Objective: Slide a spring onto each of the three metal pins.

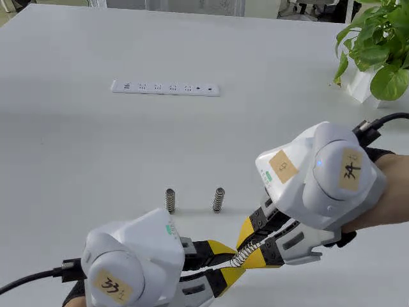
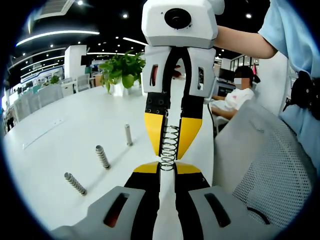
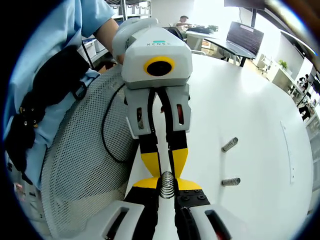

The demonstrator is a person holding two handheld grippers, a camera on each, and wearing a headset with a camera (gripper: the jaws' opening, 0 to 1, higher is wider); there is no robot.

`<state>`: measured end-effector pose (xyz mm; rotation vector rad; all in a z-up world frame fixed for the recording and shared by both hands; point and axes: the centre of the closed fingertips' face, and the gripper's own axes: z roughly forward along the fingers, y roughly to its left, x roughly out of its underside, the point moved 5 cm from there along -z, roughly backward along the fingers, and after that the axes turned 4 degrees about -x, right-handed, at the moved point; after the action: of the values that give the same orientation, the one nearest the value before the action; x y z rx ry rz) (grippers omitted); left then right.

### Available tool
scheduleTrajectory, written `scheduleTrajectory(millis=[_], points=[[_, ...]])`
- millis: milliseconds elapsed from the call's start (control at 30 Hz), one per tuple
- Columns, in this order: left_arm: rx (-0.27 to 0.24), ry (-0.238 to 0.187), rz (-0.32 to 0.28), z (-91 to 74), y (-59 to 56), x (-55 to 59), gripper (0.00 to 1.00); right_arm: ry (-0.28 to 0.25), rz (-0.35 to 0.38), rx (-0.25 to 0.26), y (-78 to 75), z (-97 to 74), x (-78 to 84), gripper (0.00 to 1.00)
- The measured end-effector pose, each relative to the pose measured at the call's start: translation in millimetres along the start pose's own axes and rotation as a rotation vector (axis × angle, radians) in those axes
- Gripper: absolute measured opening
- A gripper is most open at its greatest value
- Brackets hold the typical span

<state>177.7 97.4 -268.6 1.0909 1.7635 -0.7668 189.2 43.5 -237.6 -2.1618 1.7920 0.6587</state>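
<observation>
Broadly, a white table [image 1: 77, 147] carries everything, with a potted plant [image 1: 377, 45] at its far right edge. Near the front edge the right gripper [image 1: 251, 246] and the left gripper [image 1: 228, 262] meet tip to tip above the surface. A power strip [image 1: 165, 87] lies flat toward the far side. Just beyond the grippers a left sprung pin [image 1: 170, 200] and a right sprung pin [image 1: 218, 199] stand upright, side by side and apart, each already wearing a coil. In the left gripper view a bare pin [image 2: 128, 135] stands in line past those two. The loose spring [image 1: 241, 255] hangs in the air between the grippers: the left's yellow fingers pinch one end, the right's are drawn narrow around the rest
</observation>
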Motion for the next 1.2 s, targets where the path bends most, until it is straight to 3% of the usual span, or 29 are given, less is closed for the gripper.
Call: scheduleTrajectory(millis=[367, 533, 800, 1033, 1200], points=[[-0.032, -0.009, -0.020, -3.4, 4.3, 4.3, 0.10, -0.003, -0.001, 0.009, -3.1, 0.8, -2.0, 0.08], [-0.085, 0.000, -0.035, -8.5, 12.2, 11.7, 0.30, 0.007, -0.001, 0.013, -5.6, -0.2, 1.6, 0.08], [-0.169, 0.025, -0.072, -24.1, 30.0, 19.6, 0.53, 0.026, 0.005, 0.019, -8.2, -4.3, 10.3, 0.08], [-0.249, 0.024, -0.111, -41.6, 46.0, 24.1, 0.72, 0.044, 0.013, 0.030, -12.7, -10.5, 20.1, 0.08], [-0.295, 0.011, -0.140, -47.2, 50.8, 26.6, 0.84, 0.075, 0.014, 0.045, -19.2, -16.6, 29.6, 0.08]])
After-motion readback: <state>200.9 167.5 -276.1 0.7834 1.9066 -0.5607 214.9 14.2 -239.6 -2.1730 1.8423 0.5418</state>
